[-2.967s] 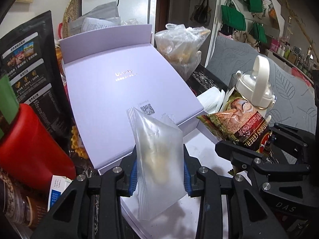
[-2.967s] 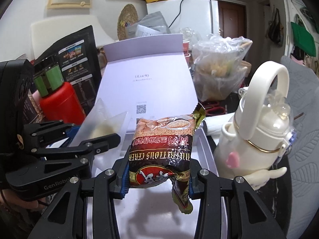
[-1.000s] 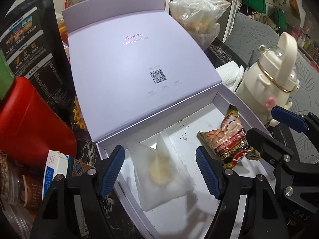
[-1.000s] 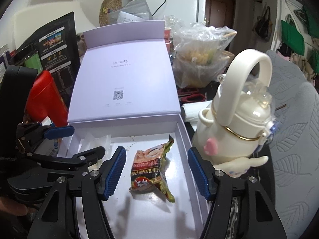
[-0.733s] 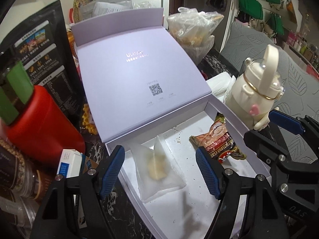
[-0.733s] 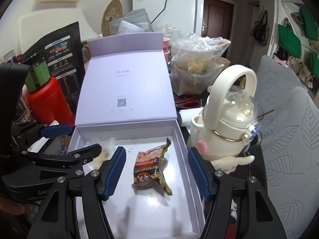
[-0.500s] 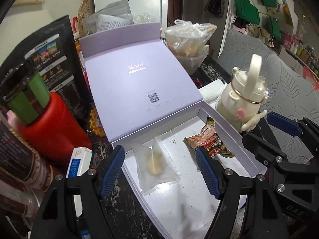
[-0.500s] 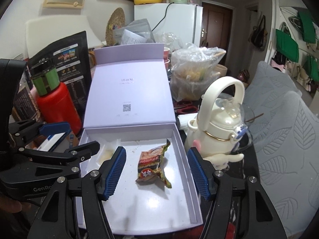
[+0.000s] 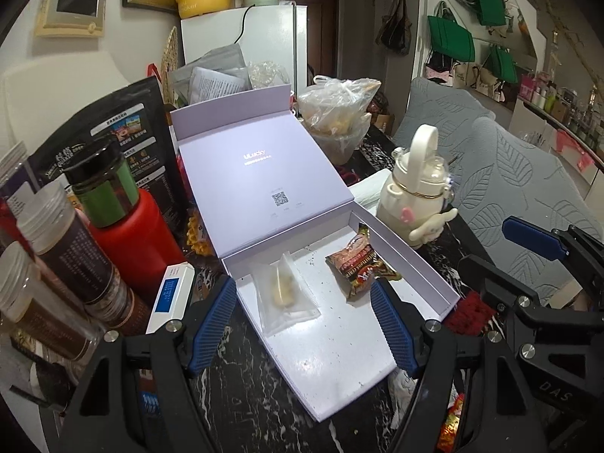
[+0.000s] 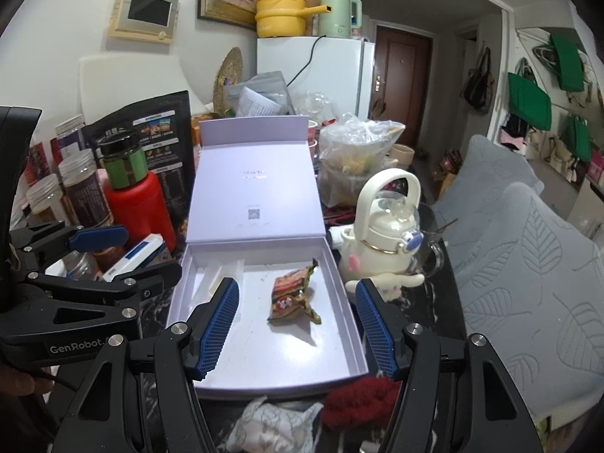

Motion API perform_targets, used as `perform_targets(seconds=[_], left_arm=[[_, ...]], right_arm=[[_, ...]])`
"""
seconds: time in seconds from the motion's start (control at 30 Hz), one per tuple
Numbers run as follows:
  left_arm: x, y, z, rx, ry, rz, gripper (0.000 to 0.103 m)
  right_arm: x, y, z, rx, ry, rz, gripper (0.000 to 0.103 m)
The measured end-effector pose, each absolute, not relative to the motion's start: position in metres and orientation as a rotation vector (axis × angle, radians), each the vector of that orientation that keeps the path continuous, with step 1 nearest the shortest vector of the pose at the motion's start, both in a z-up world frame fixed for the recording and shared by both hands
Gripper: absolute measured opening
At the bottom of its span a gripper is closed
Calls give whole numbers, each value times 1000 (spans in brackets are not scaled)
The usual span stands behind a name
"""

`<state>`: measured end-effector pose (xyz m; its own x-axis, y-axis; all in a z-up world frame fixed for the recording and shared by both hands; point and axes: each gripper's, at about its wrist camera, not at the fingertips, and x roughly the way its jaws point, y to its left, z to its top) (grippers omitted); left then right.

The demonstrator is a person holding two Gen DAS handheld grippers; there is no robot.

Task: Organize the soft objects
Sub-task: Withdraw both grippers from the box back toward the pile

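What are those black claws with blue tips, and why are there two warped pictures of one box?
No robot here: a person holds a two-finger clamp in each hand, with a wide-angle camera on each, so every picture looks out along one clamp's fingers. The left gripper and right gripper are both open and empty. In front lies an open lilac box on a crowded dark table. Inside it lie a clear pouch and a brown snack packet, apart from each other.
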<state>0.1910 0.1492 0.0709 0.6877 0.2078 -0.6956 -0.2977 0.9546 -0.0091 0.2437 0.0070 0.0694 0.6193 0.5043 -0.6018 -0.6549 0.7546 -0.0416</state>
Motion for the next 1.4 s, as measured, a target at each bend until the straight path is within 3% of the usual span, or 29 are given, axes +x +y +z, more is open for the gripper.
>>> perform_targets(seconds=[0.53, 1.4], left_arm=[[124, 107, 82, -94, 718, 232, 74], [57, 40, 50, -52, 770, 73, 74]], right_arm=[[175, -34, 74, -245, 584, 646, 67], [85, -110, 39, -193, 626, 533, 69]])
